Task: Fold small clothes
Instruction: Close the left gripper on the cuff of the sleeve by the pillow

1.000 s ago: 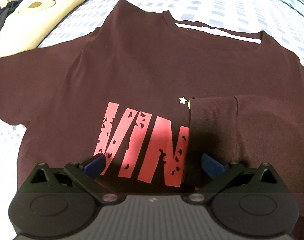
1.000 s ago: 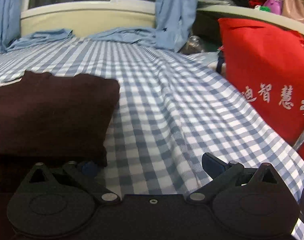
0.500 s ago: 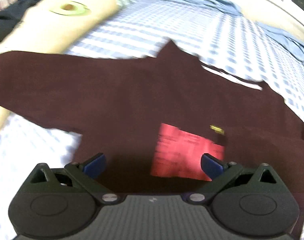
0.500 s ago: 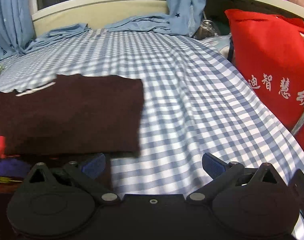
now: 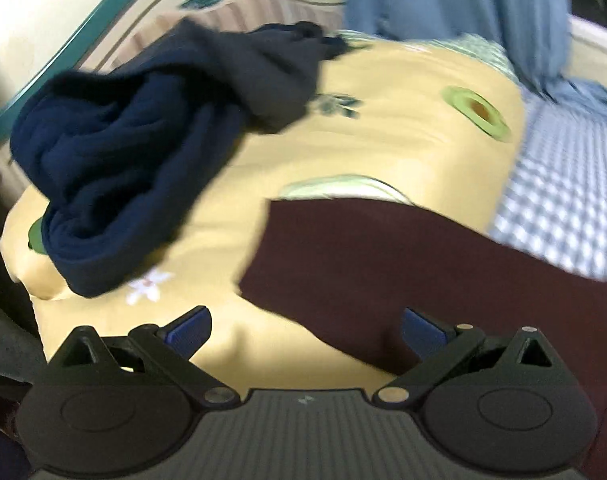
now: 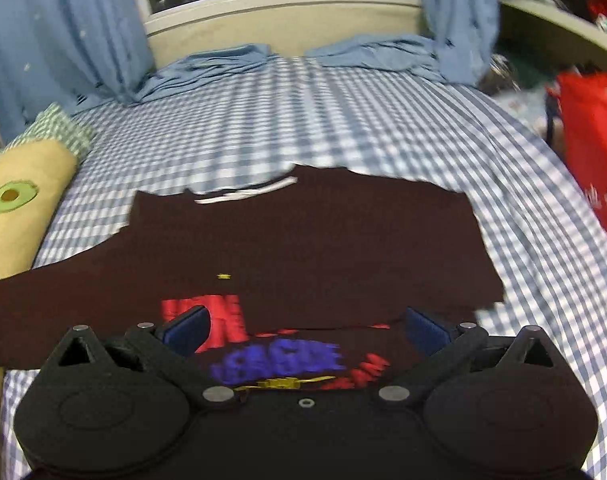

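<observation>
Item: maroon T-shirt [image 6: 303,248], print side up on the checked bed sheet [image 6: 343,120], collar toward the window; its right side is already folded in over the lettering, giving a straight edge there, while the left sleeve [image 5: 343,256] lies spread out, its cuff draped onto the yellow avocado-print pillow [image 5: 383,140]. My left gripper [image 5: 305,330], jaws wide apart and empty, points at that sleeve's cuff, presumably to take it up for the matching fold. My right gripper [image 6: 305,330], jaws likewise spread and holding nothing, hangs above the shirt's hem over the printed chest, leaving the folded side undisturbed. Also present: a crumpled navy garment [image 5: 143,140] on the pillow, apart from the sleeve; a red bag [image 6: 595,152] beside the bed.
</observation>
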The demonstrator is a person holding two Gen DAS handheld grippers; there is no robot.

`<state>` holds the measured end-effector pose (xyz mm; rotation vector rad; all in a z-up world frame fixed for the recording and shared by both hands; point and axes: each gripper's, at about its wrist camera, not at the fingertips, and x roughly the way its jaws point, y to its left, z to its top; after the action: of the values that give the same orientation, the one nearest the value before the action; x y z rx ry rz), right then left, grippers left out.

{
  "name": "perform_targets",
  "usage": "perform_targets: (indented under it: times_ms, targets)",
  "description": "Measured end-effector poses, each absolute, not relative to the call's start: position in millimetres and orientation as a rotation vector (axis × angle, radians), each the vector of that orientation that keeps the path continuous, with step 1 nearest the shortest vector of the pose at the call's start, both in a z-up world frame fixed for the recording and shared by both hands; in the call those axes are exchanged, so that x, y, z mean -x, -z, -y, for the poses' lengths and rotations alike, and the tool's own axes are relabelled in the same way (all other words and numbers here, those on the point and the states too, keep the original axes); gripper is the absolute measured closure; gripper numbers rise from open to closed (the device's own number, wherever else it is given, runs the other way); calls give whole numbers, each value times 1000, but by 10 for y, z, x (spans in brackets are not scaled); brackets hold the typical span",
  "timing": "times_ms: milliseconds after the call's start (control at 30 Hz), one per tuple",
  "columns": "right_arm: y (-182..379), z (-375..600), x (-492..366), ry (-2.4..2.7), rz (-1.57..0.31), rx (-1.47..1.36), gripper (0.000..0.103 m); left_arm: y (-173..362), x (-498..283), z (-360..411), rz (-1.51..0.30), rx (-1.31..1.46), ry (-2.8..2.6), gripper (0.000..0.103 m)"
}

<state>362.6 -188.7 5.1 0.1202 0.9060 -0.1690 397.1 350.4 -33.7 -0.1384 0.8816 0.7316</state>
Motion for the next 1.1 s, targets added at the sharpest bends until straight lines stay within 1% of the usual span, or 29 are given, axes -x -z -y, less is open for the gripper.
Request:
perform_targets:
  times_ms: [100,200,500,667,733,767,800,833,900,933,1000,1100]
  targets:
    - [-278,1497,-3673,121,-871,-77,1,388,-3981,-3870,-892,213,-759,1]
    - [-442,1261,-3698,70,-838,-39,1,515,-4030,-4074,-921,250,-776,1]
    - [-598,1059,-3782,63,-808,-5,1,839,-4181,-4196,-969,304,-764,0]
    - [-597,1056,-3821,68,-802,-3,1,852,-4182,-4180,-947,328,-788,0]
    - [-586,1063,-3822,68,-803,-3,0,845,-4177,-4150,-935,326,-785,4]
    - [-578,1065,-3828,69,-804,-4,1,829,-4176,-4127,-926,319,-781,9]
    - [-568,1068,-3835,70,-807,-4,1,811,-4179,-4092,-915,304,-775,18]
    - [-547,1069,-3839,72,-810,-3,1,787,-4189,-4044,-903,280,-766,24]
    - [-503,1080,-3849,78,-822,1,1,741,-4226,-3939,-881,205,-765,44]
    - [-468,1081,-3852,82,-831,0,1,723,-4248,-3896,-875,175,-763,47]
    - [-413,1092,-3844,82,-845,-4,0,686,-4259,-3845,-858,164,-765,58]
    - [-320,1104,-3811,84,-872,1,1,646,-4235,-3810,-829,183,-763,66]
